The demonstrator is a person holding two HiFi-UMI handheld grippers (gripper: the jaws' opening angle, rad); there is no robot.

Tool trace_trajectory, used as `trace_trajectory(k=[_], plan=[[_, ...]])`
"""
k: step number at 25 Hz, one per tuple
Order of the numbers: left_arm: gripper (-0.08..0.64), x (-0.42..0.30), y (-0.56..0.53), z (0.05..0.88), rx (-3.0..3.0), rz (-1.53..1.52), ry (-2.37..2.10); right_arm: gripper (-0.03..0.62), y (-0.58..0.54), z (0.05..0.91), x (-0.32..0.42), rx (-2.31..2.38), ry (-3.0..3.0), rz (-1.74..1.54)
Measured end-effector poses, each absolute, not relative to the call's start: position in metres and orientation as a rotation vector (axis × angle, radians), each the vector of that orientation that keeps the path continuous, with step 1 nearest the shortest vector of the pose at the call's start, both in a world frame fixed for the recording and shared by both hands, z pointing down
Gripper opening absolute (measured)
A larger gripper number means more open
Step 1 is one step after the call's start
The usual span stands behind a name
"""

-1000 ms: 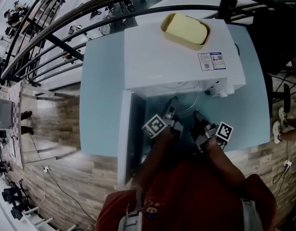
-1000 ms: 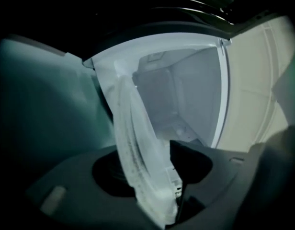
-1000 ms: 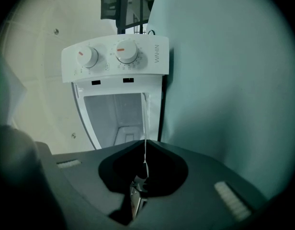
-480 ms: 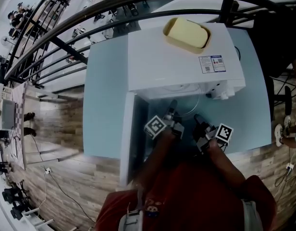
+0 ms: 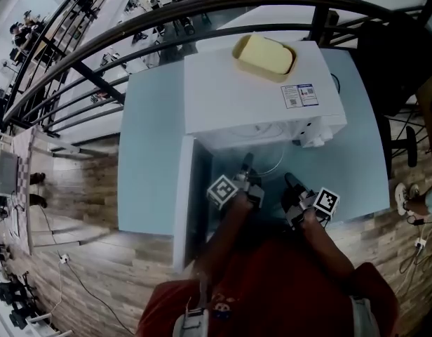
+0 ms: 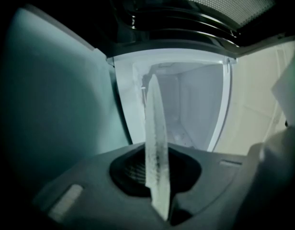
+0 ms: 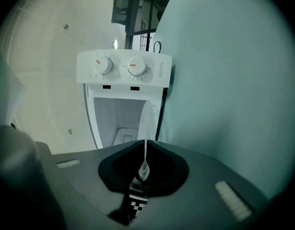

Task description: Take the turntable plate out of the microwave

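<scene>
Balance: left gripper (image 5: 247,166), jaws just closing, and right gripper (image 5: 289,182) both pinch the clear round glass turntable plate (image 6: 155,143) at the white microwave's (image 5: 251,97) mouth.

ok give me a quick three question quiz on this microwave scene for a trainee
1. True or false: the microwave door is open.
2. What sits on top of the microwave? A a yellow dish B a kettle C a mug
3. Fill in: the left hand-held gripper and right hand-held gripper both grip the glass ____.
Key: 1 true. 2 A. 3 turntable plate; the left jaws have just been closing on it.
</scene>
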State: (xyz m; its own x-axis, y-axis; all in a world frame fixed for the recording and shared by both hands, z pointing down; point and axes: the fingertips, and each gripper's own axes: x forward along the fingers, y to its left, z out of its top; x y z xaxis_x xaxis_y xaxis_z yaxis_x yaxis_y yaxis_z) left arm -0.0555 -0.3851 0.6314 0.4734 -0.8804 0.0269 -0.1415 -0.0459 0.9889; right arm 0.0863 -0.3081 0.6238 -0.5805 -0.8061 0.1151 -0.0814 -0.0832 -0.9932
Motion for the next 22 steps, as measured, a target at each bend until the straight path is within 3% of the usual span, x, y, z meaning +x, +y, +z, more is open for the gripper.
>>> trace_trajectory(k=[14,22], plan=[[0.020,-0.050,-0.332,0.623,1.589,-0.678,-0.983,0.006,-0.264,0.610,0.106,-1.215,1.889,-1.607],[0.020,-0.033,-0.305,0.598,1.499,-0.810,-0.952,0.004,-0.272,0.578,0.129,-1.317,2.187,-1.417]])
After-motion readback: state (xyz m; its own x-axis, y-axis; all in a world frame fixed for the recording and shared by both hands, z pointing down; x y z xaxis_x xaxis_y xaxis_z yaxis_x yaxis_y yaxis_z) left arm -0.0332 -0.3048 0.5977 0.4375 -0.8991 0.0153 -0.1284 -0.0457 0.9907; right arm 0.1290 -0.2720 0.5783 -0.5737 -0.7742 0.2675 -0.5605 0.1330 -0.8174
